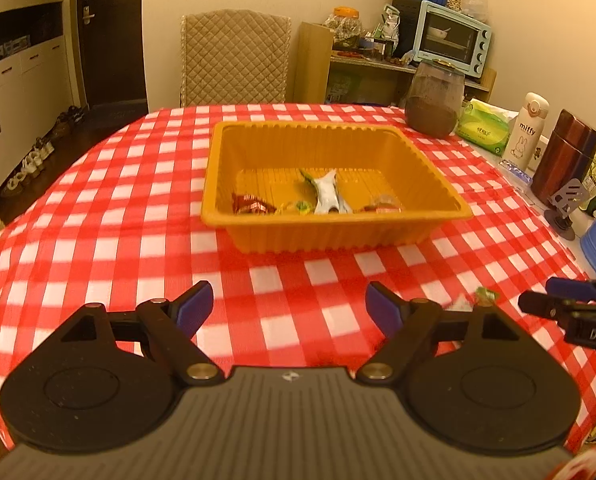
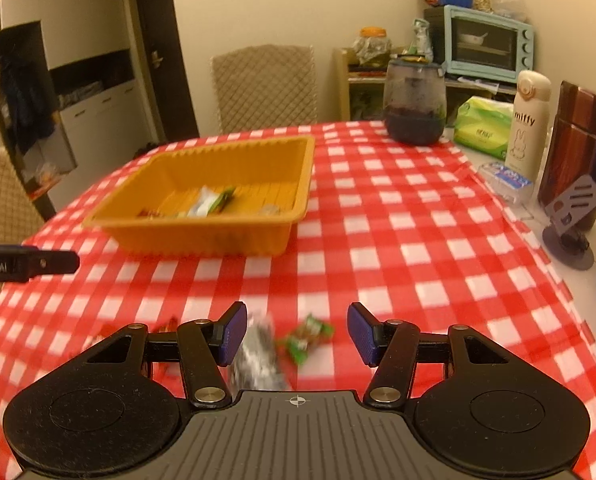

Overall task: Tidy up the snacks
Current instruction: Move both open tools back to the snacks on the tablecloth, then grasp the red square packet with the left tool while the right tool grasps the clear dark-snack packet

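Note:
An orange plastic tray (image 1: 333, 232) (image 2: 202, 236) sits on the red-and-white checked tablecloth. It holds several wrapped snacks: a red one (image 1: 250, 205), a white-and-green packet (image 1: 327, 194), a small clear one (image 1: 383, 205). My left gripper (image 1: 288, 310) is open and empty, near the table's front, short of the tray. My right gripper (image 2: 296, 334) is open above two loose snacks on the cloth: a green-wrapped candy (image 2: 305, 338) and a silvery packet (image 2: 256, 354). A red wrapper (image 2: 168, 326) lies behind its left finger. The right gripper's tips (image 1: 537, 300) show at the right of the left wrist view, next to the green candy (image 1: 485, 295).
A quilted chair (image 1: 234, 60) stands behind the table. Along the right edge stand a dark jar (image 1: 433, 100), a green tissue pack (image 1: 483, 126), a white Miffy bottle (image 1: 523, 132), a brown flask (image 1: 563, 156), a phone stand (image 1: 563, 210). A toaster oven (image 1: 451, 38) sits on a shelf.

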Demonstrator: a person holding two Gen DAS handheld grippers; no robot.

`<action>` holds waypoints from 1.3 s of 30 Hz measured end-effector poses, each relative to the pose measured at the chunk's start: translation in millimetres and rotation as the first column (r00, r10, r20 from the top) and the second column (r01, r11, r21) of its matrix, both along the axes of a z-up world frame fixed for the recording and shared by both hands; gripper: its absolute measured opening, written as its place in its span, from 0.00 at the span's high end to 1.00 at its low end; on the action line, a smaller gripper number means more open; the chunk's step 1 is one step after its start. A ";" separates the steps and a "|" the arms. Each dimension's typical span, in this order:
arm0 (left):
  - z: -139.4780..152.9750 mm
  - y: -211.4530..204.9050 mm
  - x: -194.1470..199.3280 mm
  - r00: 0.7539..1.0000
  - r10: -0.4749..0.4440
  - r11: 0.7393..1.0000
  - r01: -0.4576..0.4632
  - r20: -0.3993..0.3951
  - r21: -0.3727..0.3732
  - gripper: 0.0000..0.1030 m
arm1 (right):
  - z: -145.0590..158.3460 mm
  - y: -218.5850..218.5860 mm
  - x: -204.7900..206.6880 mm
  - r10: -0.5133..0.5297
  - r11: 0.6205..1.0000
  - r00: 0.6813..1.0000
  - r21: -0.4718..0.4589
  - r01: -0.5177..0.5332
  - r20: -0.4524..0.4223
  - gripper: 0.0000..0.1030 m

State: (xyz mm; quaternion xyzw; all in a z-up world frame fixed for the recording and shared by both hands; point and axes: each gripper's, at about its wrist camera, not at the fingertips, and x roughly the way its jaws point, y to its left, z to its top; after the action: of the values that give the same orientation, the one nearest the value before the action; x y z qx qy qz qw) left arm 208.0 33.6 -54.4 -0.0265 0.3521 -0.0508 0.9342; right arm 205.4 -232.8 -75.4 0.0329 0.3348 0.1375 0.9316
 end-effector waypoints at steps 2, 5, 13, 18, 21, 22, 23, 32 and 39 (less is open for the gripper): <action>-2.9 0.2 -6.5 1.000 0.005 1.000 -0.005 -0.010 -0.006 0.21 | -5.8 -0.2 -5.1 0.005 1.000 1.000 -0.003 -0.005 -0.016 0.46; -6.1 -0.3 -14.2 1.000 0.008 1.000 -0.008 -0.020 -0.018 0.21 | -12.5 1.8 -8.8 0.027 1.000 0.999 -0.008 -0.028 -0.032 0.46; -11.5 -6.3 -16.5 0.999 -0.011 1.000 0.010 -0.033 -0.015 0.21 | -23.6 22.3 -6.4 0.129 0.991 0.991 -0.033 -0.130 -0.028 0.46; -15.2 -6.7 -15.0 0.999 -0.015 1.000 0.014 -0.043 -0.024 0.21 | -35.6 36.4 4.5 0.169 0.981 0.984 -0.088 -0.173 -0.052 0.57; -17.2 -6.4 -13.7 0.998 -0.024 0.999 0.023 -0.050 -0.033 0.21 | -41.7 39.9 9.9 0.173 0.977 0.983 -0.112 -0.180 -0.067 0.58; -17.7 -6.6 -13.2 0.998 -0.027 0.999 0.025 -0.052 -0.035 0.21 | -43.3 41.0 11.1 0.174 0.976 0.982 -0.121 -0.182 -0.071 0.58; -18.3 -6.6 -13.1 0.998 -0.030 0.999 0.028 -0.054 -0.037 0.21 | -44.9 41.7 12.2 0.176 0.975 0.982 -0.126 -0.184 -0.075 0.58; -22.3 -13.2 -11.5 0.996 -0.062 0.998 0.060 -0.064 -0.035 0.21 | -54.2 47.7 16.2 0.184 0.967 0.977 -0.156 -0.199 -0.107 0.59; -25.2 -20.9 -14.3 0.993 -0.102 0.994 0.100 -0.060 -0.031 0.22 | -51.5 48.3 15.0 0.169 0.974 0.978 -0.132 -0.184 -0.118 0.62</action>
State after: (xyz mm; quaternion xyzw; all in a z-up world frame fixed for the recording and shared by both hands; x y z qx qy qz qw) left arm 193.7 12.8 -79.6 -0.0232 0.3811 -0.1020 0.9186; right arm 220.3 -184.5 -126.9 -0.0562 0.3945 0.1937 0.8965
